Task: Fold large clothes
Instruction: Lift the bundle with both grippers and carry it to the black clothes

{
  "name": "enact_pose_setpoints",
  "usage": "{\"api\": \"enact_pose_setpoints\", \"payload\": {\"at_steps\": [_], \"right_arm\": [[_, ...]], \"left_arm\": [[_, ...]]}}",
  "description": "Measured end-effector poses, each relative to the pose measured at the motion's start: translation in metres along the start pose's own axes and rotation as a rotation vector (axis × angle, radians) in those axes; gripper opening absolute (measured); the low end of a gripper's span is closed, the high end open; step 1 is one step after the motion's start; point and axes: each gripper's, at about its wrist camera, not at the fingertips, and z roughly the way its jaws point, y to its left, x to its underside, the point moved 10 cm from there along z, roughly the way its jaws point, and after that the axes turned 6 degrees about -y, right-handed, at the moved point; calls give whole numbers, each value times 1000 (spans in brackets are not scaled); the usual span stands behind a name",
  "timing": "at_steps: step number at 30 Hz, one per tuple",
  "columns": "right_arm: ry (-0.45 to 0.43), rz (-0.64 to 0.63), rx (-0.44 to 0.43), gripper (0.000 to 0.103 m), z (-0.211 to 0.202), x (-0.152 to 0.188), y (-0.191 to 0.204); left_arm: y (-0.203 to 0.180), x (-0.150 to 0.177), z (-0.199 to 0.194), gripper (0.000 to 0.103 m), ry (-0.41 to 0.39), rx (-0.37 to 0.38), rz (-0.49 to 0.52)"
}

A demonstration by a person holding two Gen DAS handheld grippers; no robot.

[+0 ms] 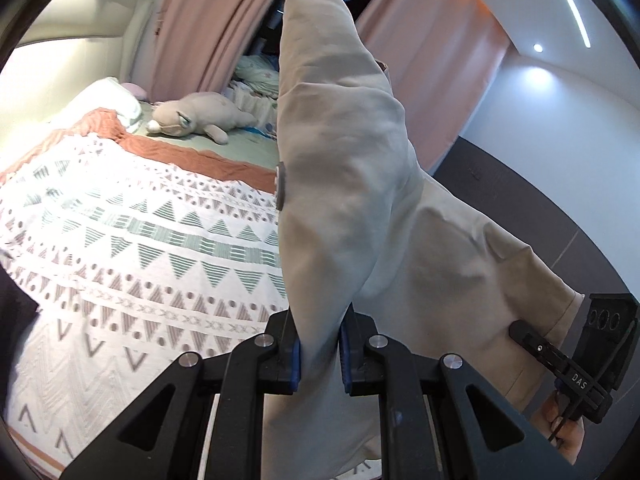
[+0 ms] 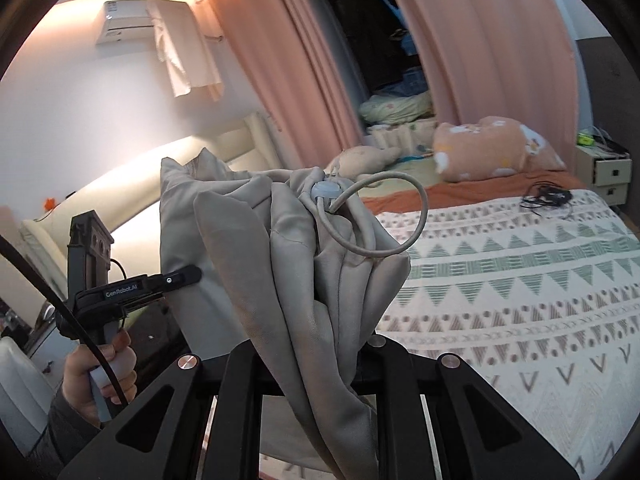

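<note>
The left gripper (image 1: 319, 354) is clamped shut on a fold of the beige garment (image 1: 352, 168), the cloth being pinched between its blue-edged pads (image 1: 296, 360). From that grip the fabric is carried upward and away in a tall, wrinkled peak, and a round grey button (image 1: 281, 186) is seen on its left edge. At the right of this view the garment's hem is spread toward the other tool, whose black body (image 1: 576, 360) is held by a hand (image 1: 564, 424) at the lower right edge.

The right gripper (image 2: 352, 356) is likewise closed on the garment (image 2: 280, 264); its pads are covered by bunched cloth, but thick folds are seen gathered between the jaws. Just above this grip a pale drawcord (image 2: 384, 216) is looped through a round grey toggle (image 2: 326, 191). At the left of this view the left tool (image 2: 120, 292) is seen, gripped by a hand (image 2: 100, 368) with a grey sleeve (image 2: 60, 432) below it.

The garment is held in the air between both tools, above the near part of a bed. Beneath it a patterned bedspread (image 1: 140, 248) with triangle bands is laid. Farther off, a plush toy (image 1: 196, 118) is lying on the sheet, and an orange pillow (image 2: 496, 152) is set to the far right. Pink curtains (image 2: 280, 60) are hung behind the bed, and an air conditioner (image 2: 128, 24) is mounted on the far left wall.
</note>
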Motion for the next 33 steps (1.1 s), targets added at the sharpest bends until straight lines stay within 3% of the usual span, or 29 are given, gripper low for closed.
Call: {"api": "enact_pose_setpoints", "payload": {"at_steps": [17, 25, 33], "right_arm": [[37, -138, -229, 11, 103, -18, 110], [87, -196, -331, 11, 163, -23, 156], [131, -247, -475, 11, 188, -11, 221]], "left_arm": [[148, -79, -144, 15, -167, -224, -36], [208, -101, -196, 15, -228, -333, -75], [260, -119, -274, 15, -293, -473, -86]]}}
